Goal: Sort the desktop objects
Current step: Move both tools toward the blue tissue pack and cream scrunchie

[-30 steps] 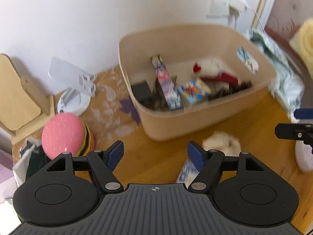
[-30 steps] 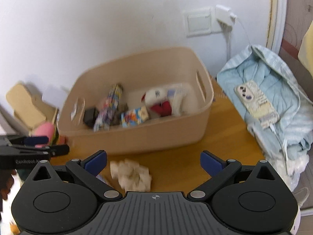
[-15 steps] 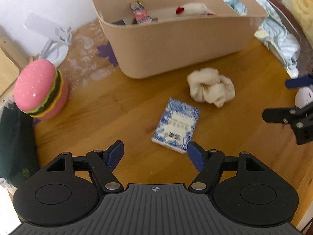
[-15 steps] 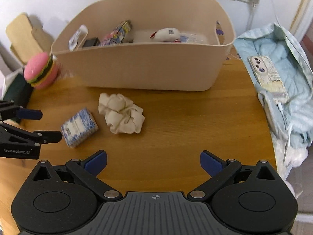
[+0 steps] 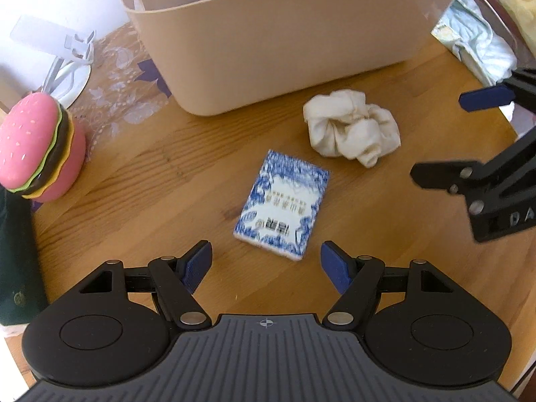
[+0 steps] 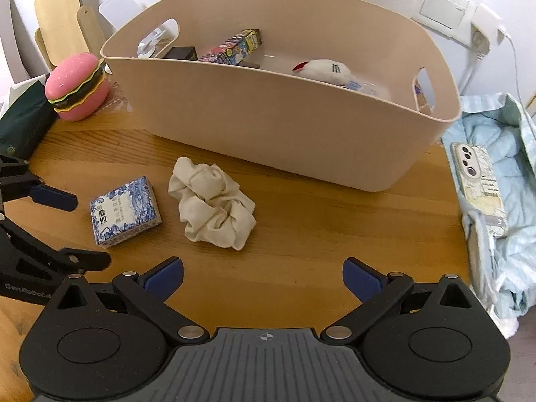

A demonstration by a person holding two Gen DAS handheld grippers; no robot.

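bin (image 6: 274,114): beige smooth plastic tub, rounded, cut-out handles; already holds boxes and a plush toy
left to sort: blue-white packet (image 5: 283,206), flat card box, in front of bin; crumpled cream cloth (image 5: 351,127), soft, beside it, nearer bin
left gripper (image 5: 264,264): jaws wide, empty, just short of packet
right gripper (image 6: 263,279): jaws wide, empty, in front of cloth
progress: partway, judging by the two items still outside

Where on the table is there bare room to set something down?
Bare wood lies between the crumpled cloth and the phone, in front of the beige bin. Another patch sits between the burger toy and the blue box. The table's side edges are crowded.
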